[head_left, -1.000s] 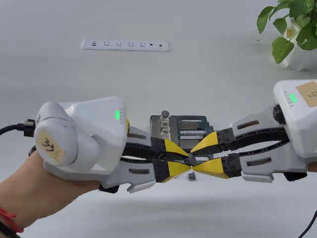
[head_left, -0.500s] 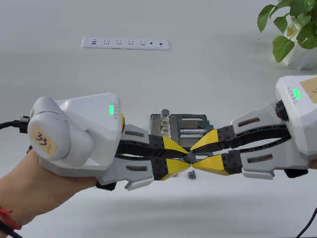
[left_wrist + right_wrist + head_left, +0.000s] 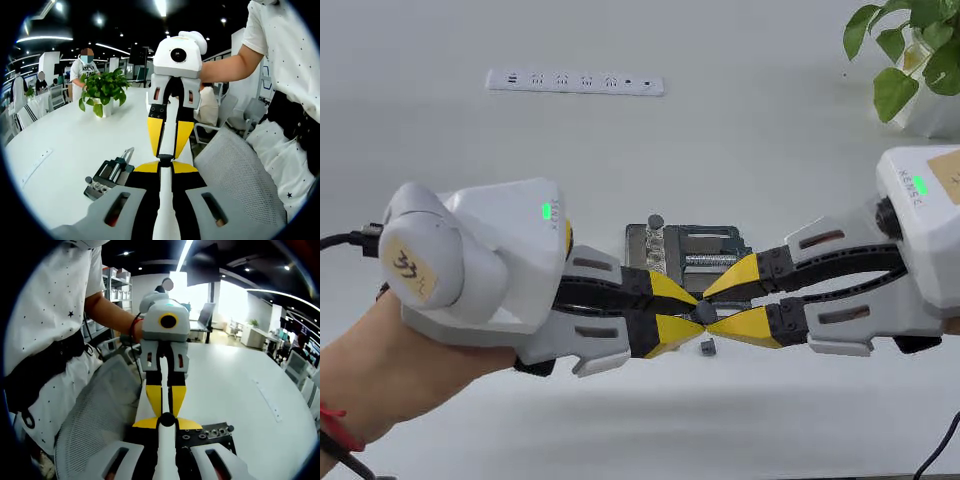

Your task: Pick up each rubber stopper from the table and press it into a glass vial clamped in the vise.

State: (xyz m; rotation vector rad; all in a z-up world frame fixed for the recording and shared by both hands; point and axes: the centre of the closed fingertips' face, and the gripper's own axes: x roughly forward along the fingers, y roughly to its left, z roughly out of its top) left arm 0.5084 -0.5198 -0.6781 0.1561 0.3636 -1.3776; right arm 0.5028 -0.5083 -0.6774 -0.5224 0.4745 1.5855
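My left gripper (image 3: 695, 318) and right gripper (image 3: 712, 316) meet tip to tip above the table, in front of the vise (image 3: 712, 243). Both sets of jaws are closed on one dark rubber stopper (image 3: 703, 315), each from its own side. The same stopper (image 3: 167, 419) sits at the tip of my right gripper (image 3: 167, 426), and my left gripper (image 3: 164, 165) touches the other's yellow fingertips (image 3: 156, 134). Another stopper (image 3: 708, 348) lies on the table just below the tips. The vise holds a row of glass vials (image 3: 655, 256), and one stopper (image 3: 656, 221) sits at the row's far end.
A white power strip (image 3: 575, 82) lies at the back of the table. A potted plant (image 3: 910, 55) stands at the back right. A cable (image 3: 340, 240) trails off the left gripper's rear. A mesh office chair (image 3: 100, 405) stands by the table's near edge.
The two grippers stay tip to tip on the stopper. The left gripper's body has tilted slightly; the rest of the shift is the camera.
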